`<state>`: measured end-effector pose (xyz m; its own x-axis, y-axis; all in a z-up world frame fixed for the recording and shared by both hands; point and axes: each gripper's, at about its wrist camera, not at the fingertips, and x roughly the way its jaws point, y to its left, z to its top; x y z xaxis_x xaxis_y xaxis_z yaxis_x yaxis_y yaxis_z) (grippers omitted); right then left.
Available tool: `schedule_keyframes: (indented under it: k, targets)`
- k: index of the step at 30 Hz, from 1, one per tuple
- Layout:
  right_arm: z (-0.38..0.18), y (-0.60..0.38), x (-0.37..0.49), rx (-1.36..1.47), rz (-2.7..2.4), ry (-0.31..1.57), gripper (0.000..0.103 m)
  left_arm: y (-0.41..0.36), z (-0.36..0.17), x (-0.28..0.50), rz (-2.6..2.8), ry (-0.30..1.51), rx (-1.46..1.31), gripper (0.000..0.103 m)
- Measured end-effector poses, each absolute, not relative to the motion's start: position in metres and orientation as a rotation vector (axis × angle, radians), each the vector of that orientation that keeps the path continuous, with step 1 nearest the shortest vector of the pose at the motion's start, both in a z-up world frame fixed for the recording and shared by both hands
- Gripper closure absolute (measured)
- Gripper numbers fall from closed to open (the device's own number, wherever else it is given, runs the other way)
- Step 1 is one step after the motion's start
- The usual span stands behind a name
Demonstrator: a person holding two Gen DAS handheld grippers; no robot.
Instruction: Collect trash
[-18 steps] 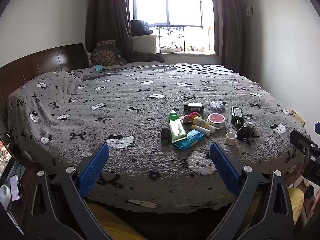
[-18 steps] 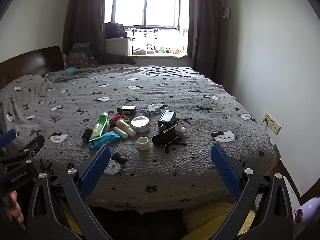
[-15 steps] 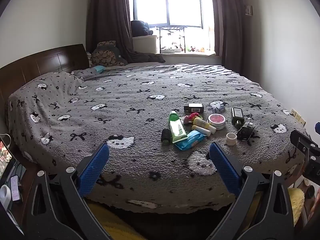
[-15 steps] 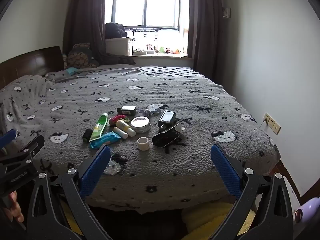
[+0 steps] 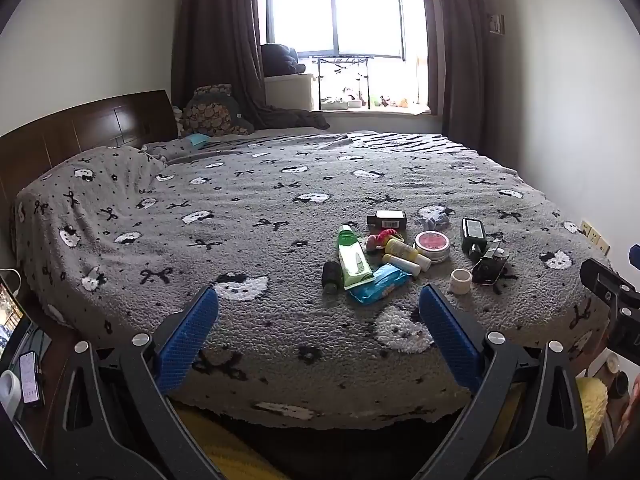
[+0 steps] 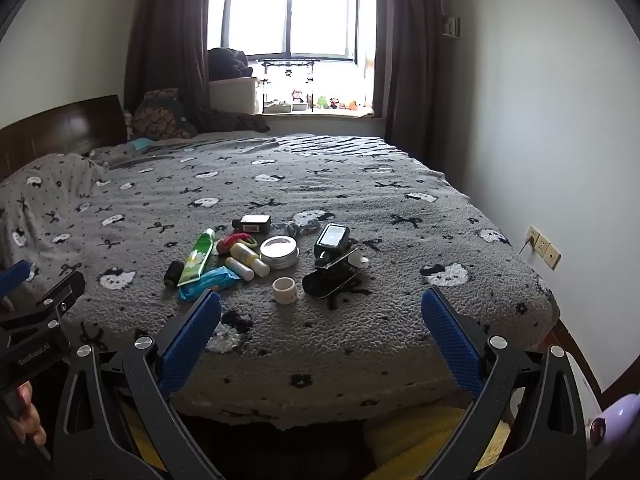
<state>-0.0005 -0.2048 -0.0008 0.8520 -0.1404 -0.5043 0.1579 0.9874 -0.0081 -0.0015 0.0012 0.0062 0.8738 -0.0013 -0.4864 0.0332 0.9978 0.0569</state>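
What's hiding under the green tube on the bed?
The green tube lies partly on the blue packet, covering the packet's near corner. Under the rest only the grey bedspread seems to lie; anything flat beneath the tube cannot be seen.

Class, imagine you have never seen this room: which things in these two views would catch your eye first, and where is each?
First, the cluster of small items on the grey patterned bedspread near the foot of the bed: a green tube, a blue packet and a round tin. Next, the bright window behind the bed. Closest, the open left gripper and right gripper frame each view, holding nothing.
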Motion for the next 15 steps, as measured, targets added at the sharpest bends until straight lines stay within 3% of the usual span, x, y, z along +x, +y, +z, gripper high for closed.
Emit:
schedule_keyframes:
  k: [15]
  targets:
    - [0.0042, -0.2075, 0.0033, 0.036, -0.152, 0.517, 0.003, 0.0010, 0.0116, 0.0038, -0.020, 0.503, 0.069, 0.008]
